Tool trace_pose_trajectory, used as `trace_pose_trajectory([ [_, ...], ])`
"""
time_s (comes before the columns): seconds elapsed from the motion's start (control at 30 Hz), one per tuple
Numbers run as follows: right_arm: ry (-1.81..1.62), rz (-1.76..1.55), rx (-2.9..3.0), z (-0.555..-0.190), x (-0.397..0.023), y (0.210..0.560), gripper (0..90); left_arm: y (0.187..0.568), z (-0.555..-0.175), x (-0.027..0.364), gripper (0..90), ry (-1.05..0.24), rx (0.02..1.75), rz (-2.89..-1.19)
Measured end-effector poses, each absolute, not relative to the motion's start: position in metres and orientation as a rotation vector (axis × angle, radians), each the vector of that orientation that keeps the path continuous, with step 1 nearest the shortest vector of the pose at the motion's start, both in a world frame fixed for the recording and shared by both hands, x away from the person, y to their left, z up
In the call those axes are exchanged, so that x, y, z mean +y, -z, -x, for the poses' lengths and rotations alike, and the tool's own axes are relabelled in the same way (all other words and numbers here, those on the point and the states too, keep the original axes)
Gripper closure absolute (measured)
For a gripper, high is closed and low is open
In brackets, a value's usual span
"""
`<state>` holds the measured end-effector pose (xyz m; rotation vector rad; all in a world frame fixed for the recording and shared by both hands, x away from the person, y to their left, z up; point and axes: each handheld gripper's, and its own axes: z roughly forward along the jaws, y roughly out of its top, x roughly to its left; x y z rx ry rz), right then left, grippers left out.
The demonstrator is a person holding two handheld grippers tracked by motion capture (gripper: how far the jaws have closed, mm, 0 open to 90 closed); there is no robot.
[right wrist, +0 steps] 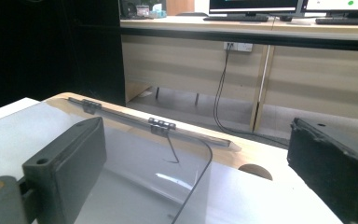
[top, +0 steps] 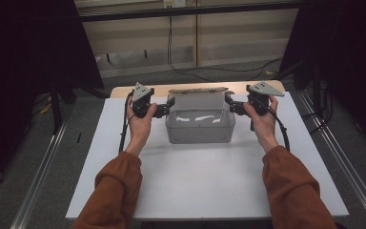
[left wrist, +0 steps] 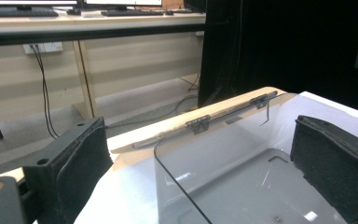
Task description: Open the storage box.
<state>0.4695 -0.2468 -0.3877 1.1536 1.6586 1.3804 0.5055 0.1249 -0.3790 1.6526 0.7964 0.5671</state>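
A clear plastic box [top: 199, 130] stands at the far middle of the white tabletop [top: 195, 186], its hinged lid [top: 198, 89] swung open and leaning back. My left gripper [top: 166, 108] is at the box's left end and stands open. In the left gripper view the box's left wall [left wrist: 177, 184] runs between the two black jaws of this gripper [left wrist: 198, 140]. At the box's right end my right gripper [top: 231, 105] is open too. The right gripper view has the box's right wall [right wrist: 200, 172] between the jaws of that gripper [right wrist: 196, 135]. Neither gripper squeezes the wall.
A wooden table edge [top: 124, 90] shows behind the white board. Black cables [top: 171, 57] trail on the floor beyond it. Dark curtains [top: 24, 57] hang at both sides, and metal rails [top: 43, 167] run along the floor. A desk [right wrist: 261, 25] with monitors stands farther back.
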Motion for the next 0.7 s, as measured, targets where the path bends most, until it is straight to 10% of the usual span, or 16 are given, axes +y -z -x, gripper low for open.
trace_pose_trajectory([
  [0.7,-1.375,-1.088,1.638,-0.419,-0.242,0.386,0.2,0.385,-0.452,0.155,3.6,-0.591,0.776,-1.595],
])
